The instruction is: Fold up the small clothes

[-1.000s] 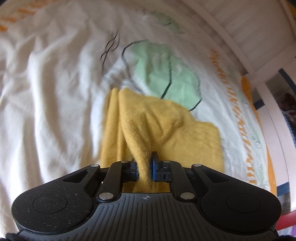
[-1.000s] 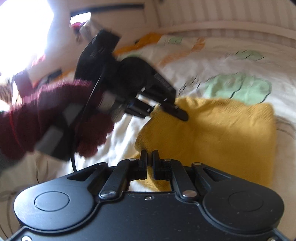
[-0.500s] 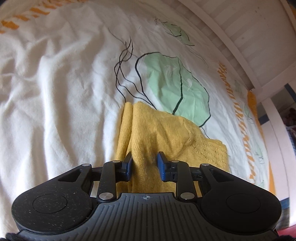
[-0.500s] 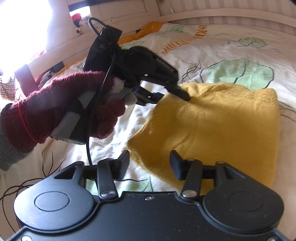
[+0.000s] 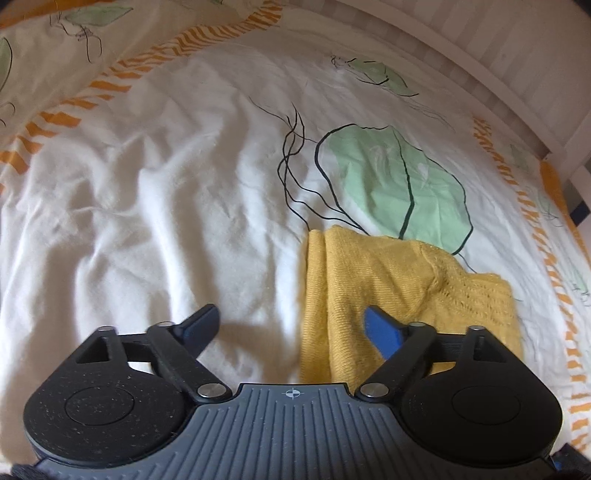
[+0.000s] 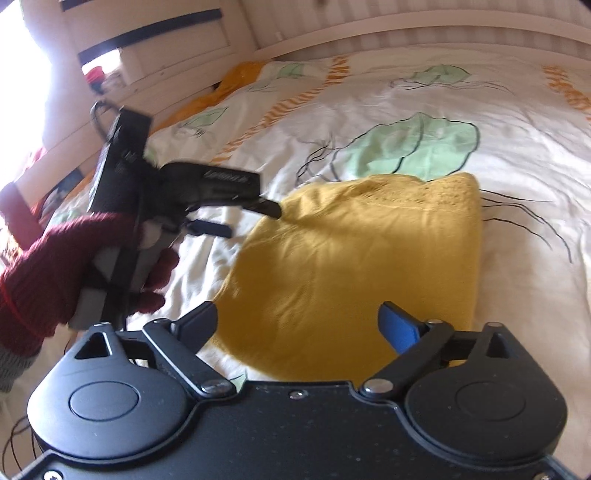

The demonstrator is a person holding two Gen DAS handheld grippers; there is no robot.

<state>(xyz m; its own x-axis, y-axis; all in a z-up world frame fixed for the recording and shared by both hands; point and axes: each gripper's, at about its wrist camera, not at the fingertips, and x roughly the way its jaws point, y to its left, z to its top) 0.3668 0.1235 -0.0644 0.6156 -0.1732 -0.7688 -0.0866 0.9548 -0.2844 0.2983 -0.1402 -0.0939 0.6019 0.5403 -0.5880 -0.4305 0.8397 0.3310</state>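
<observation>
A yellow knitted garment [image 6: 354, 266] lies folded on the white printed bedsheet [image 6: 517, 155]. In the left wrist view the garment [image 5: 388, 284] lies ahead and right of centre. My left gripper [image 5: 291, 325] is open and empty, its right finger over the garment's left part and its left finger over bare sheet. The left gripper also shows in the right wrist view [image 6: 251, 221], held by a hand in a dark red glove [image 6: 55, 266] at the garment's left edge. My right gripper [image 6: 299, 325] is open and empty just above the garment's near edge.
The sheet [image 5: 147, 206] is wrinkled, with green leaf prints [image 5: 399, 184] and orange striped bands [image 5: 92, 92]. A white slatted bed frame [image 6: 406, 33] runs along the far side. Bright window light and clutter lie at the far left in the right wrist view.
Both grippers were shut on the yellow garment a second ago. Both have opened wide and let it go. The garment now lies flat, and the left gripper has shifted left of it.
</observation>
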